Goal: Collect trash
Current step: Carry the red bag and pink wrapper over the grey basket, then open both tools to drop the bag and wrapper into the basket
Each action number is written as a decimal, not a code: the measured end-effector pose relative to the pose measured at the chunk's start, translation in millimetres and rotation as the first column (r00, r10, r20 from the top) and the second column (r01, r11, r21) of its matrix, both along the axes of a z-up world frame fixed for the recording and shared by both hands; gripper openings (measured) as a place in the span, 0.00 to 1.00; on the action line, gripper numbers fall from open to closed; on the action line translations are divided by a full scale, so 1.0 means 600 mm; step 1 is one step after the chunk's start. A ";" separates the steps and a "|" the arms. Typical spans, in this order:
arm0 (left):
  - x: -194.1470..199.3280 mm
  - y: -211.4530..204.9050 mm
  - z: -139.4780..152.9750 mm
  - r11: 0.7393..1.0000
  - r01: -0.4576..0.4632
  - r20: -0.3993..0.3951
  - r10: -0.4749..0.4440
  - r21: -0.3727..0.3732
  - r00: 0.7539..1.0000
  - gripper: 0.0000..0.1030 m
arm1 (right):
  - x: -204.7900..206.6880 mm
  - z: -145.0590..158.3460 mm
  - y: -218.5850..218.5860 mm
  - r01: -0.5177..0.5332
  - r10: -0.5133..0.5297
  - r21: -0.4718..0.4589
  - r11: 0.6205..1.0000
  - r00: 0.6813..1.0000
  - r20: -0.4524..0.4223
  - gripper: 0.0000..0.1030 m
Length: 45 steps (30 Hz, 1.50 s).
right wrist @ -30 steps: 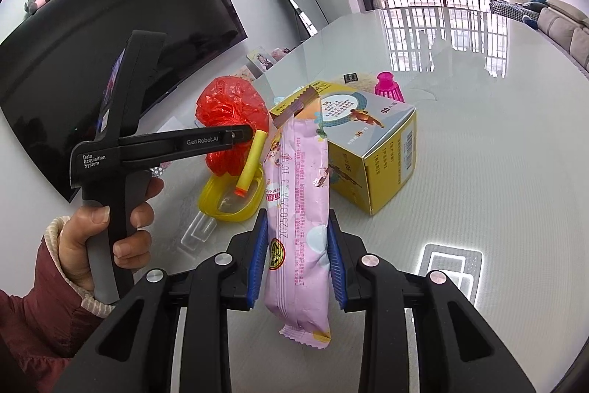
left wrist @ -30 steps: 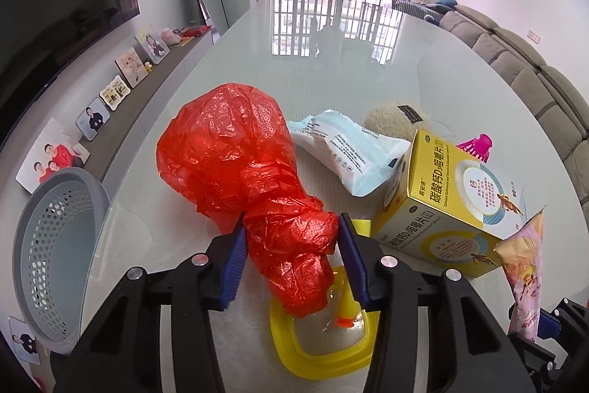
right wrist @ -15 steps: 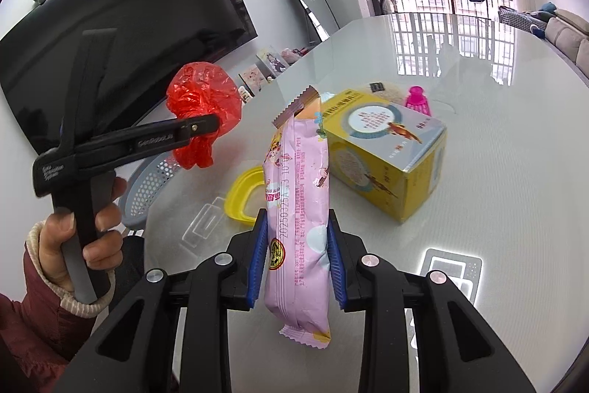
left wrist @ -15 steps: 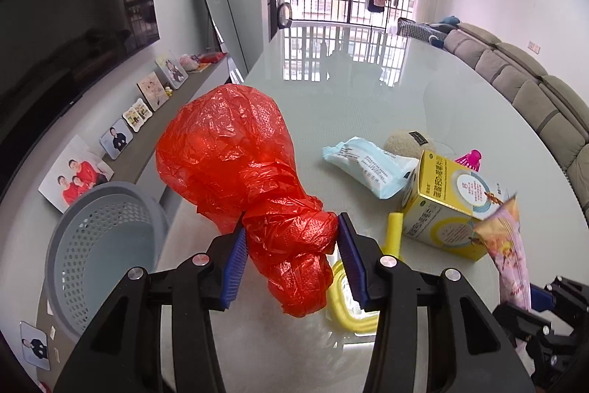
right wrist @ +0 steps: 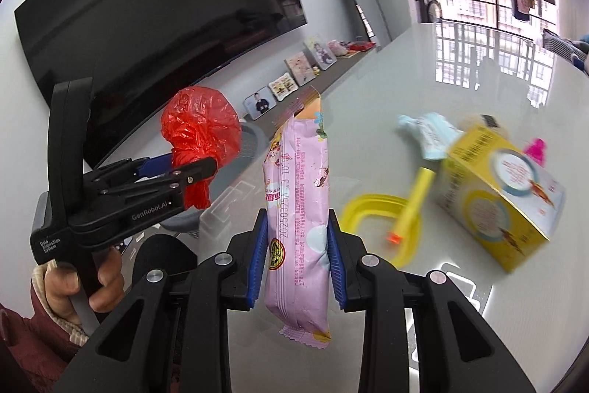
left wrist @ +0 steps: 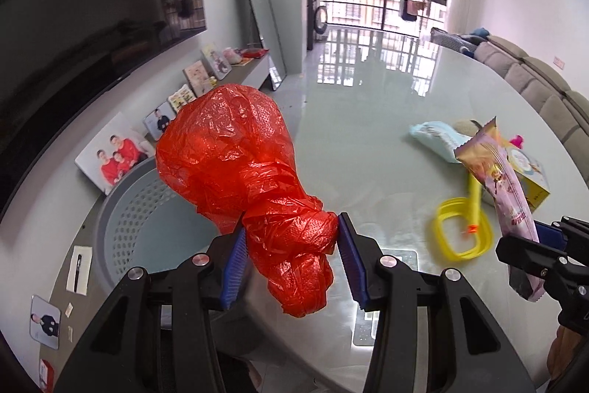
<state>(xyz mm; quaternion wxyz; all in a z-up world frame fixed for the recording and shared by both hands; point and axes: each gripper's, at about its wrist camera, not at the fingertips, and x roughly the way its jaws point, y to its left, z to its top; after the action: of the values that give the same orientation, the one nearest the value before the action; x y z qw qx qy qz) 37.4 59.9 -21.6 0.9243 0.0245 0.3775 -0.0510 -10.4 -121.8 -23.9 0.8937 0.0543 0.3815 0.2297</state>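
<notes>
Jaws: L gripper clamps red bag (R gripper w/ pink wrapper).

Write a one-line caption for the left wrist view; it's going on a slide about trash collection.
Left gripper clamps a knotted red plastic bag above a grey perforated basket.

Glossy table bears yellow box, blue packet, yellow ring.
</notes>
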 end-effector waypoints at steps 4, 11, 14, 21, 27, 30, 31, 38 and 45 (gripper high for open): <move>0.006 0.062 -0.014 0.999 -0.050 -0.011 0.050 -0.020 0.999 0.44 | 0.037 -0.003 0.062 -0.054 0.054 -0.010 0.998 0.998 -0.017 0.29; 0.022 0.142 -0.048 0.994 -0.103 -0.037 0.103 -0.024 0.994 0.44 | 0.106 -0.019 0.171 -0.130 0.129 -0.024 0.991 0.990 -0.056 0.29; 0.030 0.175 -0.062 0.991 -0.126 -0.045 0.125 -0.033 0.991 0.44 | 0.137 -0.029 0.214 -0.155 0.152 -0.031 0.987 0.986 -0.073 0.29; 0.044 0.237 -0.088 0.985 -0.167 -0.067 0.164 -0.044 0.984 0.44 | 0.195 -0.044 0.303 -0.209 0.203 -0.055 0.976 0.974 -0.103 0.29; 0.055 0.274 -0.107 0.981 -0.185 -0.094 0.179 -0.056 0.979 0.45 | 0.222 -0.065 0.358 -0.248 0.236 -0.079 0.966 0.962 -0.137 0.29; 0.056 0.280 -0.115 0.982 -0.180 -0.103 0.173 -0.063 0.980 0.45 | 0.227 -0.075 0.370 -0.246 0.231 -0.087 0.965 0.961 -0.149 0.29; 0.058 0.282 -0.119 0.982 -0.177 -0.108 0.169 -0.066 0.980 0.45 | 0.231 -0.078 0.374 -0.242 0.227 -0.090 0.966 0.962 -0.153 0.29; 0.067 0.289 -0.130 0.981 -0.171 -0.133 0.158 -0.090 0.978 0.47 | 0.226 -0.086 0.378 -0.230 0.215 -0.093 0.969 0.965 -0.153 0.29; 0.063 0.298 -0.123 0.977 -0.193 -0.127 0.181 -0.089 0.975 0.59 | 0.221 -0.085 0.378 -0.222 0.208 -0.106 0.969 0.969 -0.132 0.44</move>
<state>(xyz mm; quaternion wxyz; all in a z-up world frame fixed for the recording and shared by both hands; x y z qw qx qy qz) 74.9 238.9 -95.3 0.9011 -0.0610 0.4290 0.0160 122.1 104.8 -75.1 0.8406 -0.0276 0.4513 0.2982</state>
